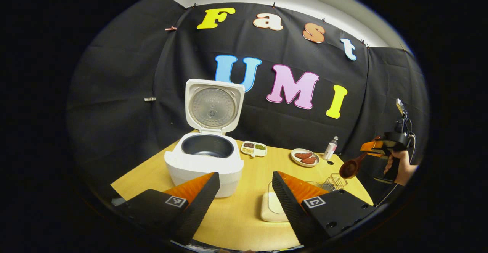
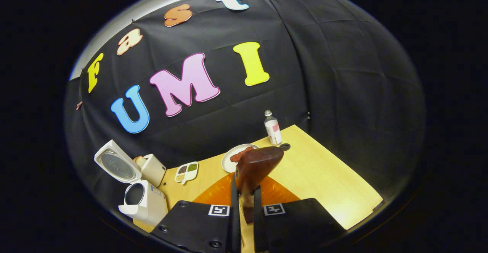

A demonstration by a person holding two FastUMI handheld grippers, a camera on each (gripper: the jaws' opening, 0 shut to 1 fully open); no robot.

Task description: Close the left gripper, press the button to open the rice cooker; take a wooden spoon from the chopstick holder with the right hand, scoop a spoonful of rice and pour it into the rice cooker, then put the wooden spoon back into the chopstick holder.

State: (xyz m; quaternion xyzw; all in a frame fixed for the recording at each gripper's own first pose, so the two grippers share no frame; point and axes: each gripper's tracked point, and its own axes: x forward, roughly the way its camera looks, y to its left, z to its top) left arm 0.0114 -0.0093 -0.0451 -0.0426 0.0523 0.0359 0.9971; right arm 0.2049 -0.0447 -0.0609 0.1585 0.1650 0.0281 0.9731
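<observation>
Left gripper (image 1: 246, 192): fingers spread wide apart, holding nothing, poised low over the near edge of the tabletop (image 1: 236, 218). Between the fingers and just beyond them, a pale flat pad (image 1: 271, 207) lies on the wood.

Just past the left finger stands the rice cooker (image 1: 204, 165), white, lid (image 1: 213, 106) swung fully up and upright, dark inner pot exposed. What is in the pot cannot be made out.

Right of the pad, a small wire chopstick holder (image 1: 334, 182) sits near the right edge of the tabletop.

Right gripper (image 2: 247, 207): fingers closed on the handle of the wooden spoon (image 2: 255, 169), bowl pointing forward and up past the fingertips. From the left gripper view, the spoon is lifted off the tabletop, above and just right of the holder, with a hand (image 1: 398, 167) around the gripper's grip. Whether the bowl carries rice cannot be told.

Farther back: a divided dish of grains (image 1: 254, 148) just right of the cooker, a plate (image 1: 305, 157) with reddish-brown pieces, then a small bottle (image 1: 330, 148) near the cloth wall.
</observation>
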